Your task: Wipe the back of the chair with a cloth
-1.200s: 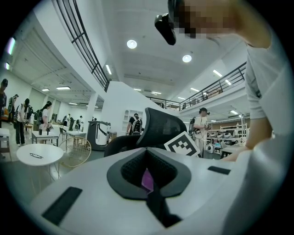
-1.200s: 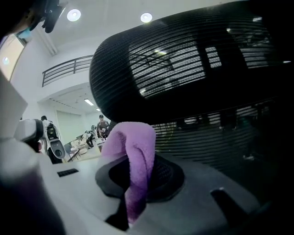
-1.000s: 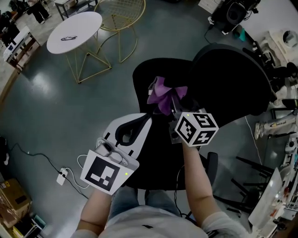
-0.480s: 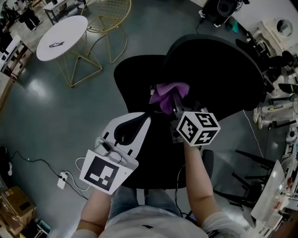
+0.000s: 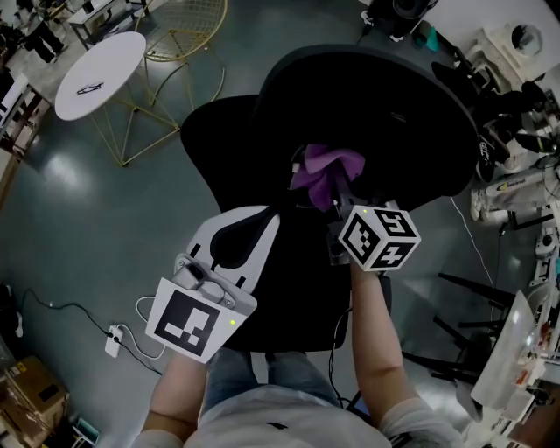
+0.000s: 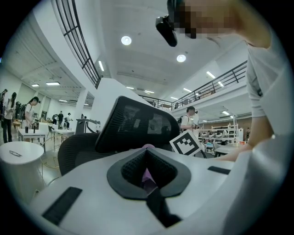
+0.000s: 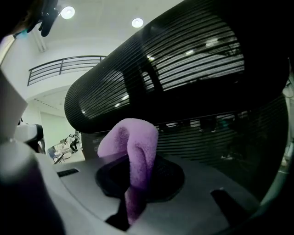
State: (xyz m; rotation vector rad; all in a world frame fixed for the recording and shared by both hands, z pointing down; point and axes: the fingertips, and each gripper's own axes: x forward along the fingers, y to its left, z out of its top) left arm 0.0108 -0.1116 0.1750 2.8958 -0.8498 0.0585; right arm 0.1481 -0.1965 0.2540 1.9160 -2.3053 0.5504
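We are clamping the purple cloth (image 5: 325, 164) in our right gripper (image 5: 332, 186), aiming its fold flat against the mesh backrest (image 5: 394, 96); left gripper (image 5: 283, 212) is idling closed.

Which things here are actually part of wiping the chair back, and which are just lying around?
Part of the job:
- purple cloth, pinched in the right gripper
- black chair back, right beside the cloth

Just lying about:
- white round table
- gold wire chair
- white power strip on the floor
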